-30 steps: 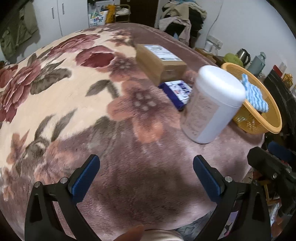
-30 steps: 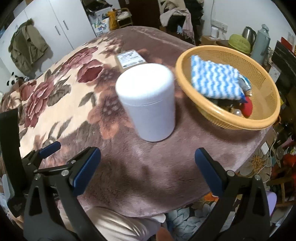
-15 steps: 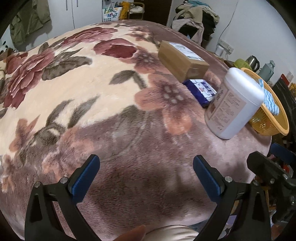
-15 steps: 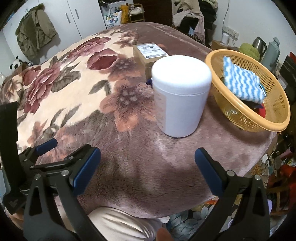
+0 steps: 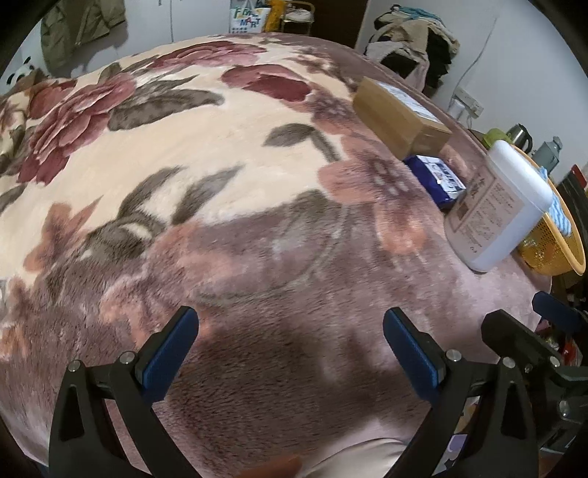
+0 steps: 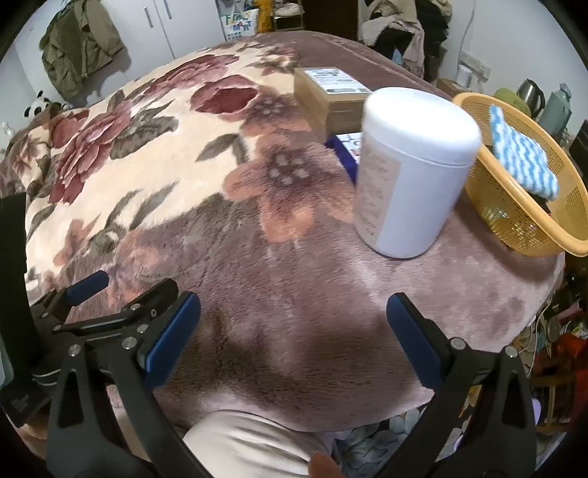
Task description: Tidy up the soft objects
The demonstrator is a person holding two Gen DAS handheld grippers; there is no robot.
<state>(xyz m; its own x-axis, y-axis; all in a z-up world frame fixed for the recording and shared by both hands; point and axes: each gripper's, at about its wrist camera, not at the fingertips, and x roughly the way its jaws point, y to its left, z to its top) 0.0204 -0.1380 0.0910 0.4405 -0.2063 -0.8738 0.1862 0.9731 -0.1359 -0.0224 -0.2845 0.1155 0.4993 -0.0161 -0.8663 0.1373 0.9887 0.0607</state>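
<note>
A yellow mesh basket [image 6: 514, 228] stands at the right edge of the flowered blanket [image 6: 165, 154]. A blue-and-white striped cloth [image 6: 522, 150] lies in it; the basket also shows in the left wrist view [image 5: 551, 250]. My left gripper [image 5: 290, 349] is open and empty over the blanket's near edge. My right gripper [image 6: 294, 334] is open and empty, low over the blanket in front of the white canister [image 6: 408, 172]. The left gripper shows at the right wrist view's left [image 6: 110, 309].
The white canister [image 5: 496, 206] stands left of the basket. Behind it lie a blue packet [image 5: 437, 176] and a cardboard box [image 5: 400, 117]. Kettles [image 6: 531, 92] and piled clothes [image 6: 397, 29] are beyond the blanket. A green jacket [image 6: 77, 47] hangs on the cupboard.
Both grippers have pulled back and swung left; the canister and basket have shifted right in both views. Both stay open and empty.
</note>
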